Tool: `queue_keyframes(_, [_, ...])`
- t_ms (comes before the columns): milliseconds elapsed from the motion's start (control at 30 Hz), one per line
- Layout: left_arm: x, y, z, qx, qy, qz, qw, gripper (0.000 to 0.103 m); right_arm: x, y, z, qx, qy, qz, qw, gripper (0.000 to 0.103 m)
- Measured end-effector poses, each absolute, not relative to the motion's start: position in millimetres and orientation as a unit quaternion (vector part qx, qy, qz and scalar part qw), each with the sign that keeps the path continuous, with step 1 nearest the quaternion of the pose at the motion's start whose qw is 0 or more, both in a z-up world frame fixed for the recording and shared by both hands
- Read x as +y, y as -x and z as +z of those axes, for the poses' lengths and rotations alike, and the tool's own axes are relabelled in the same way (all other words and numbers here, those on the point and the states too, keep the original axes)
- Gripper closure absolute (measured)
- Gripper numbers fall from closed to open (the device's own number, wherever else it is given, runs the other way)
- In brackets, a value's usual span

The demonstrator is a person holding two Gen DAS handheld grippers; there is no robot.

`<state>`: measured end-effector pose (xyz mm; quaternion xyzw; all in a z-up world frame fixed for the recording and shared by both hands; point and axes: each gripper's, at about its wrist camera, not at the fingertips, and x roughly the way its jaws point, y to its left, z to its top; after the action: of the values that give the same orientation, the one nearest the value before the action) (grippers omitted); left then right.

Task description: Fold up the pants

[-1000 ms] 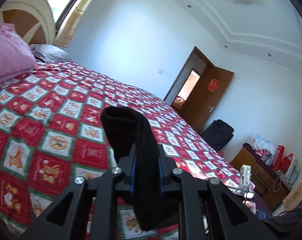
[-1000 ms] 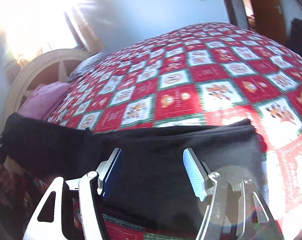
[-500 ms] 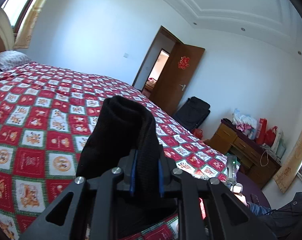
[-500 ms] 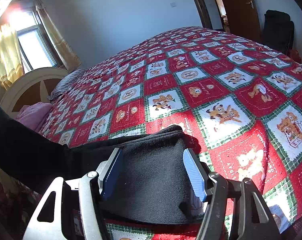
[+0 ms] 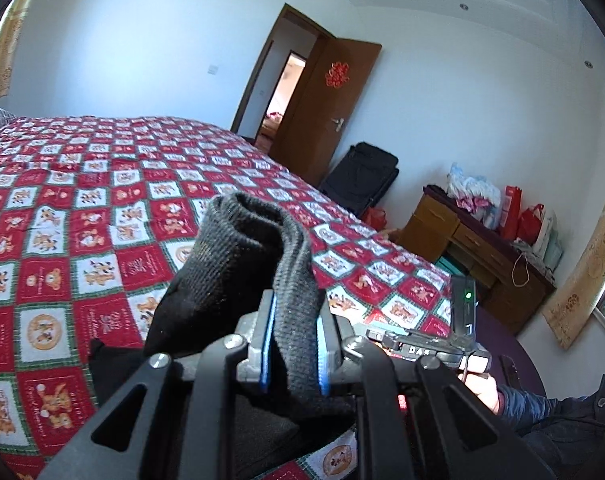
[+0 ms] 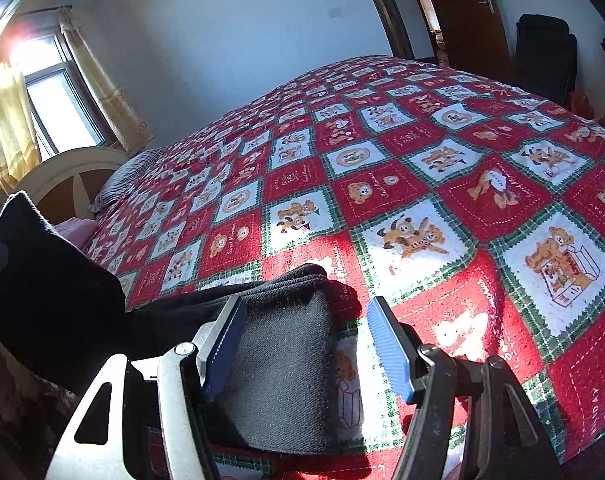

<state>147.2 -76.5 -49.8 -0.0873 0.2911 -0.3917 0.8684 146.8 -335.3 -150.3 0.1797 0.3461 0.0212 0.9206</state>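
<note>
The black pants are bunched and clamped between the blue pads of my left gripper, held above the red patchwork bedspread. In the right wrist view the pants lie on the bedspread near the front edge. My right gripper is open, its jaws wide apart. The left pad touches the cloth and the right pad stands over bare bedspread. A raised part of the pants hangs at the far left.
A wooden door stands open behind the bed. A black suitcase and a wooden desk with bags stand at the right. A headboard, pillow and window are at the bed's head.
My left gripper has swung right with the pants still clamped, from the headboard toward the door and desk. The pants have slid left between my open right jaws, uncovering bedspread under the right pad.
</note>
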Motion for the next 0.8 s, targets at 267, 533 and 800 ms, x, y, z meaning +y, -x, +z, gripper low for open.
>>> queue_keyframes(267, [-133.1,-157.8,-88.6,0.348,0.037,-0.405,0.844,0.086,-344.6,-152.2,-161.8,0.356,-0.193,0.012,0.914,0.038])
queue_keyframes(533, [-174.1,-168.0,-131.5,0.395,-0.005,-0.405,0.824,0.085,-350.7,-157.2,-171.9,0.363,-0.204,0.0,0.909,0.038])
queue_keyframes(800, [-186.7,-149.0,-135.0,0.389,-0.025,-0.422,0.818,0.082,-360.3,-158.2,-177.5,0.36,-0.215,-0.014,0.908,0.038])
